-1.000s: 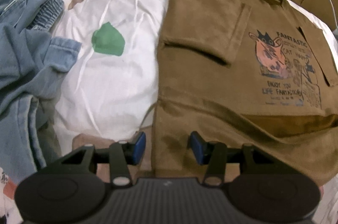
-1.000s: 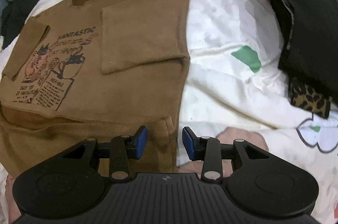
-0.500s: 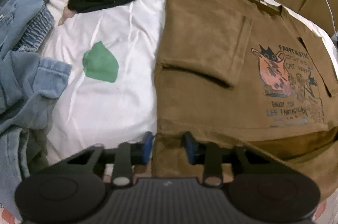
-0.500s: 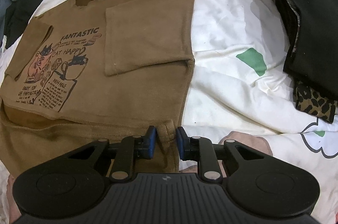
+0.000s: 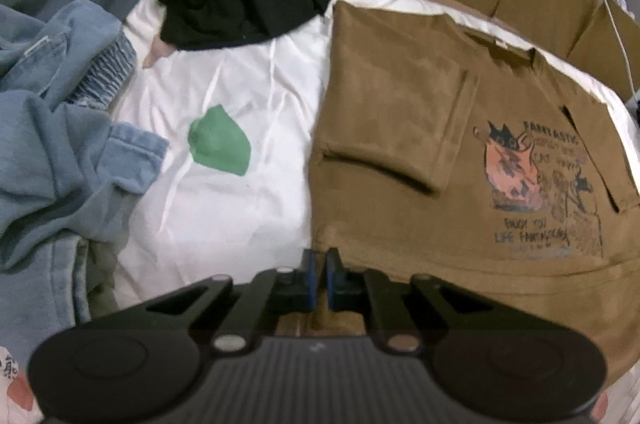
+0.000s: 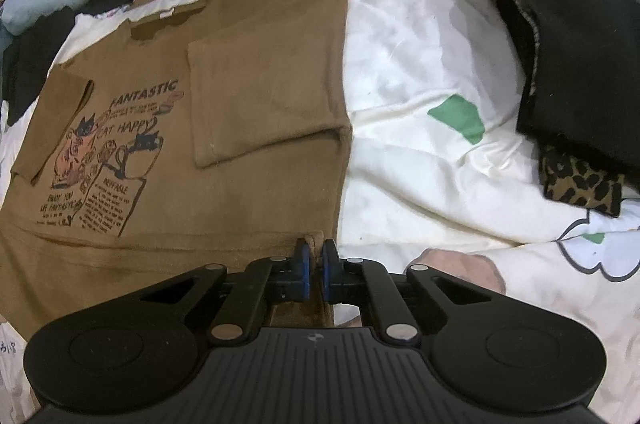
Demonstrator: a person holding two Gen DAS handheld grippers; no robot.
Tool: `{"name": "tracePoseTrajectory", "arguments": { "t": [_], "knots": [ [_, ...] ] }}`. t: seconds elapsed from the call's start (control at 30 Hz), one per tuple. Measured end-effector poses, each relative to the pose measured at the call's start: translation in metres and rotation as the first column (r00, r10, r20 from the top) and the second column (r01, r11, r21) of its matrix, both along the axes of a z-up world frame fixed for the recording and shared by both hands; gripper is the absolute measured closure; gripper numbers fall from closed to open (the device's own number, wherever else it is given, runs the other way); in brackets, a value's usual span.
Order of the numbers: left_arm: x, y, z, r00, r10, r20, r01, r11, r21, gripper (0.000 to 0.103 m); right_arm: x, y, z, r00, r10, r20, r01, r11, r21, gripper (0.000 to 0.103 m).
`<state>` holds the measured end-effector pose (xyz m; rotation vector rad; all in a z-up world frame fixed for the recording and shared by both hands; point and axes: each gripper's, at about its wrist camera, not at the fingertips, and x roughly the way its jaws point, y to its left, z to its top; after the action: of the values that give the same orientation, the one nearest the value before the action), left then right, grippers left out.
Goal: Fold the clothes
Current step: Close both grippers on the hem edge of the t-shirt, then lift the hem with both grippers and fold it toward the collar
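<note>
Brown T-shirt (image 6: 248, 152) lies flat on the white bedsheet (image 6: 420, 160), sleeves folded inward; the left gripper (image 5: 319, 264) pinches its near left hem corner, the right gripper (image 6: 313, 256) its near right corner

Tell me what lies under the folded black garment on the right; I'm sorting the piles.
A leopard-print piece pokes out beneath the black garment, resting on the white sheet. How far it extends underneath is hidden.

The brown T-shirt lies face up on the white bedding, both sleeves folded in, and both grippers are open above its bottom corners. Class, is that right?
Not quite. The left gripper and right gripper are each shut on a bottom corner of the brown T-shirt; both wrist views show it. The rest holds.
</note>
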<state>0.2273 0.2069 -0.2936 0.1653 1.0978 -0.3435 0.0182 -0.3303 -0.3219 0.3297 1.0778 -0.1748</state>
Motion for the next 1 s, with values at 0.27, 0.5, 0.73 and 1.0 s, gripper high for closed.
{"name": "tracePoseTrajectory", "arguments": {
  "t": [0.27, 0.5, 0.73, 1.0],
  "knots": [
    [0.006, 0.001, 0.002, 1.000, 0.018, 0.019, -0.017, 1.000, -0.020, 0.098, 0.004, -0.003, -0.001, 1.000, -0.017, -0.002, 0.017, 1.000, -0.012, 0.099],
    [0.010, -0.003, -0.026, 1.000, 0.007, -0.029, -0.006, 1.000, 0.028, 0.094, 0.009, -0.004, -0.014, 1.000, -0.023, -0.014, 0.023, 1.000, -0.010, 0.097],
    [0.010, -0.005, -0.029, 0.999, -0.009, -0.032, 0.009, 1.000, 0.016, 0.090, 0.000, -0.005, -0.014, 0.999, -0.037, 0.012, 0.037, 0.999, 0.033, 0.070],
    [0.012, -0.003, -0.037, 0.999, -0.030, -0.045, 0.029, 0.999, -0.017, 0.090, -0.001, -0.004, -0.018, 0.998, 0.056, 0.019, -0.056, 0.998, 0.028, 0.069]
  ]
}}
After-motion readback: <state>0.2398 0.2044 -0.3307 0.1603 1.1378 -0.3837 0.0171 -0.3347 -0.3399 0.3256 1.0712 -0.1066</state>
